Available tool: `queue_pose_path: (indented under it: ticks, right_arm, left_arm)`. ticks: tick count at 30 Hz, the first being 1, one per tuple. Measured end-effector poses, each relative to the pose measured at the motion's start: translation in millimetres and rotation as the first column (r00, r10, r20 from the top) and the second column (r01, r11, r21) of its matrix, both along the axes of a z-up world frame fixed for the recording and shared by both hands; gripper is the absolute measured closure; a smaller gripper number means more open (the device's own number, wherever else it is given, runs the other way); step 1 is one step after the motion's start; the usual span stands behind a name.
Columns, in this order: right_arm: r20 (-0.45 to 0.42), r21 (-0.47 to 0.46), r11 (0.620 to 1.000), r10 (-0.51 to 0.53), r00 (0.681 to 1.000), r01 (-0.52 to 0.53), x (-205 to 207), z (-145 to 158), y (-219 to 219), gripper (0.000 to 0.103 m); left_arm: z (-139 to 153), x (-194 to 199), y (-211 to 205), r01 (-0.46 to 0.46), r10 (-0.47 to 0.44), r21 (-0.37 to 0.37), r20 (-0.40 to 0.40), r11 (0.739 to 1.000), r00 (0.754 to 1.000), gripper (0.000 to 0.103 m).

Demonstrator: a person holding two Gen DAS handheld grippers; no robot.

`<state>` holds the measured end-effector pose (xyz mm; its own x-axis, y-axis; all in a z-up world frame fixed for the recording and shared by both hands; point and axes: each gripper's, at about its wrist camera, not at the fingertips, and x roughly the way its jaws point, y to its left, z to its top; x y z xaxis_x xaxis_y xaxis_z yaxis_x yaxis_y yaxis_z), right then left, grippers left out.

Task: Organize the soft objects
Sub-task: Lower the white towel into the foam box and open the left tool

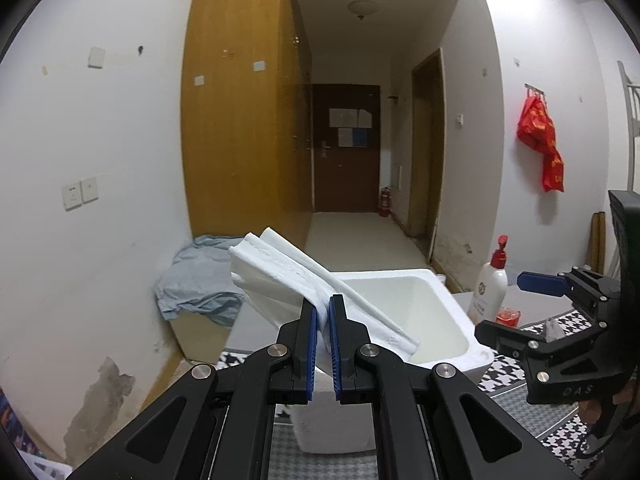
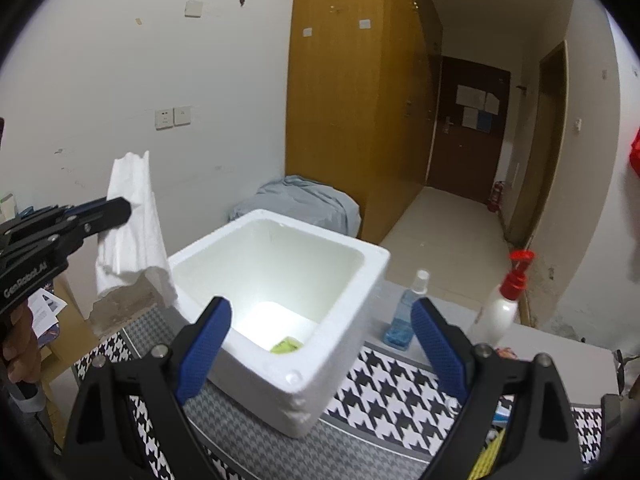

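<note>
Two grippers are at work: the left gripper (image 1: 323,332) has its jaws pinching a folded white soft cloth (image 1: 296,280), lifted clear beside the open white foam box (image 2: 280,280) (presumably its destination). The right gripper (image 2: 320,344), jaws spread and empty, faces the box, ready to assist.

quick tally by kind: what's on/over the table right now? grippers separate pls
Bottles: 2 (white pump bottle, blue spray bottle)
Foam box: 1
White folded cloth: 1, clamped in the left gripper
Small green item inside the box: 1
Total: 5
Grippers: 2; right gripper open, empty
</note>
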<state>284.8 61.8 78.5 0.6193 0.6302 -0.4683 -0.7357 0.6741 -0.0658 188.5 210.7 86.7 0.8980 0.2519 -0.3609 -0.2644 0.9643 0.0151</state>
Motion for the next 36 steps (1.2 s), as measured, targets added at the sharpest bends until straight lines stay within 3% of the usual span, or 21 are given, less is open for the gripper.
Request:
queue_pose_path:
  ticks: [23, 30, 36]
  right_arm:
    - [0.006, 0.005, 0.997, -0.08, 0.997, 0.08, 2, -10, -49, 0.009]
    - [-0.004, 0.0, 0.995, -0.099, 0.995, 0.099, 2, -14, -56, 0.009]
    - [0.017, -0.011, 0.992, -0.126, 0.992, 0.126, -3, -13, -63, 0.009]
  left_arm:
    - [-13, 62, -16, 0.095, -0.096, -0.009, -0.08, 0.995, 0.992, 0.096]
    - [-18, 72, -20, 0.096, -0.093, 0.029, -0.1, 0.995, 0.991, 0.096]
    - [-25, 80, -20, 0.108, -0.104, 0.027, -0.127, 0.994, 0.986, 0.09]
